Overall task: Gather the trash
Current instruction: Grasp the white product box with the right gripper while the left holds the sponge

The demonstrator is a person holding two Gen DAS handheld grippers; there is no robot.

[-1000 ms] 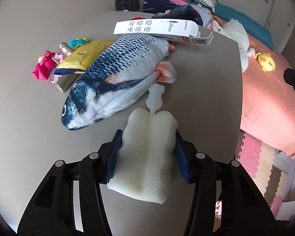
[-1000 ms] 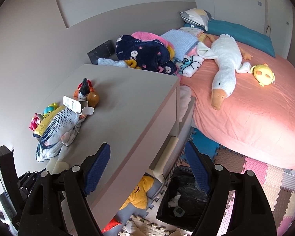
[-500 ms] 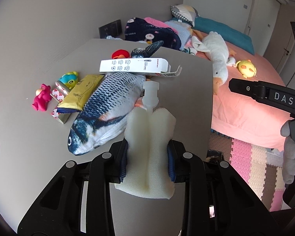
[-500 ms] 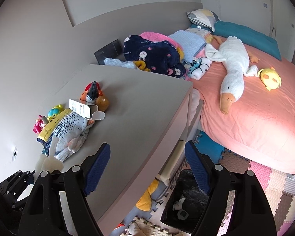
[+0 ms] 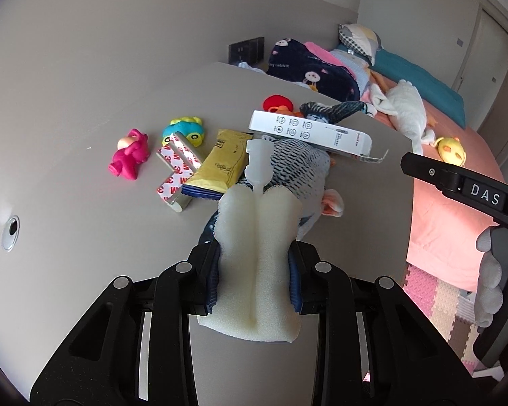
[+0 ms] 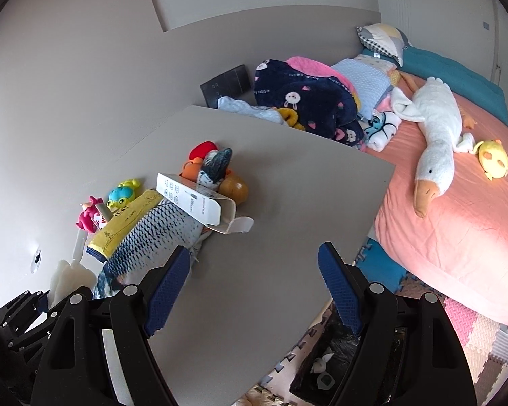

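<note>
Left gripper (image 5: 255, 282) clamped on a white foam pad (image 5: 258, 264), blue pads (image 5: 212, 284) pressing its two sides, foam bulging out above and below them. Held up above the near part of the grey table (image 5: 84, 230), clear of the top. White plastic stem (image 5: 259, 165) sticking out of the foam's far end, overlapping the plush fish (image 5: 294, 165) in this view. Fish lying on the table, a long white box (image 5: 310, 132) with an open flap resting across its back. Yellow packet (image 5: 220, 165) just left of the fish, touching it; red-and-white strip (image 5: 177, 172) beside that, then a pink toy (image 5: 128, 155) and a blue-yellow toy (image 5: 184, 130) near the wall. Right gripper (image 6: 254, 291) spread wide with nothing between its blue pads (image 6: 167, 284), hovering over the table's right front corner. Same foam (image 6: 69, 279) seen at lower left from there, in the left gripper. Black bin (image 6: 325, 365) on the floor below the table edge, with white scraps inside. Pink bed (image 6: 457, 230) to the right with a white goose plush (image 6: 437, 135) and a yellow toy (image 6: 492, 159).
</note>
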